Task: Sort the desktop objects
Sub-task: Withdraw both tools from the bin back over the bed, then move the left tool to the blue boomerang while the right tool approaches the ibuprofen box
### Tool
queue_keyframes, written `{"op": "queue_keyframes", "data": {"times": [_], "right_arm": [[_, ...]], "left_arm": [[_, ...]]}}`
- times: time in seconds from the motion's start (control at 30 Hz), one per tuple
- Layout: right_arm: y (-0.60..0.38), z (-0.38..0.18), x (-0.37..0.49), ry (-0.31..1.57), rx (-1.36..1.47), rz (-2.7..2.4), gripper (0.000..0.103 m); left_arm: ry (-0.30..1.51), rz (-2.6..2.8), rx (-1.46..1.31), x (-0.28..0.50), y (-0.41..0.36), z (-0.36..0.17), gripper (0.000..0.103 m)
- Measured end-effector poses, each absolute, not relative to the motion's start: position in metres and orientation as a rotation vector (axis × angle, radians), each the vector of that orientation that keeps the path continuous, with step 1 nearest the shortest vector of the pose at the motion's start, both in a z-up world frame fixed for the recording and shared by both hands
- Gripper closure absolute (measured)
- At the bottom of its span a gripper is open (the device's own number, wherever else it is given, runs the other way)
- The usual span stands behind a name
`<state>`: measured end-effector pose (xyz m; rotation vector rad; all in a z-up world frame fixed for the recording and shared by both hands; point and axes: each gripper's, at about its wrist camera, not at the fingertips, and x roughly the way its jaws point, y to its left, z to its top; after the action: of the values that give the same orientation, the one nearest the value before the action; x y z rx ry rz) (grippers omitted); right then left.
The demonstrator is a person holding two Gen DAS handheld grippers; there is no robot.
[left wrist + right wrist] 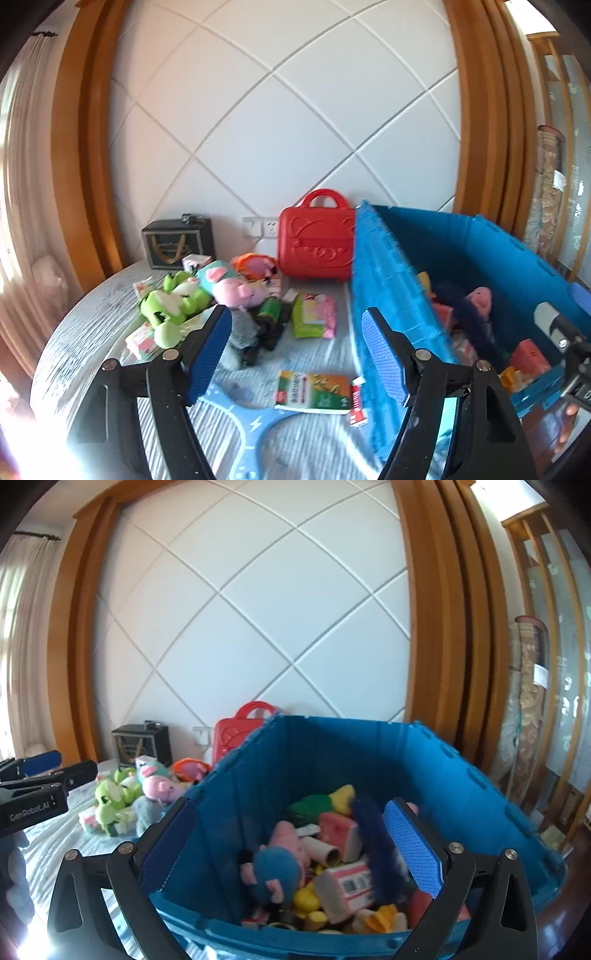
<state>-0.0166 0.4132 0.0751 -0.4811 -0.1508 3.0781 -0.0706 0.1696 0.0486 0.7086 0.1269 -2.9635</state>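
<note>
Above: right gripper point(291, 843) spread wide, empty, over blue crate point(480, 786) of toys; left gripper point(295, 354) spread, empty, above table point(85, 317) beside crate's left wall

"GenRobot.AI" on the left claw's point(38, 771) black body.

Your right gripper point(291, 843) gapes wide and empty over the blue bin point(491, 794). A blurred dark blue plush strip point(373, 845) hangs at its three o'clock. The green frog toy point(114, 797) lies at ten o'clock.
</note>
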Motion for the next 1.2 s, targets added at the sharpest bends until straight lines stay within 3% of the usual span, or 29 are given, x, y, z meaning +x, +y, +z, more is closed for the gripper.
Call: {"op": "queue_keyframes", "data": {"times": [0.3, 0.53, 0.83, 1.1, 1.2], "right_arm": [[0.292, 0.053, -0.056, -0.25, -0.498, 3.162, 0.0], [0.195, 0.009, -0.098, -0.241, -0.635, 3.074, 0.0], [0.206, -0.124, -0.116, 0.02, -1.072, 2.762, 0.0], [0.252, -0.211, -0.103, 0.149, -1.185, 2.565, 0.0], [0.265, -0.225, -0.098, 0.189, -1.203, 2.543, 0.0]], "left_arm": [[0.176, -2.821, 0.984, -0.106, 0.032, -0.028, 0.03], [0.077, -2.893, 1.274, -0.148, -0.018, -0.098, 0.03], [-0.004, -2.968, 1.649, -0.184, 0.027, -0.194, 0.03], [-0.034, -2.968, 1.829, -0.194, 0.093, -0.246, 0.03], [-0.128, -2.938, 1.812, -0.193, 0.108, -0.259, 0.024]]}}
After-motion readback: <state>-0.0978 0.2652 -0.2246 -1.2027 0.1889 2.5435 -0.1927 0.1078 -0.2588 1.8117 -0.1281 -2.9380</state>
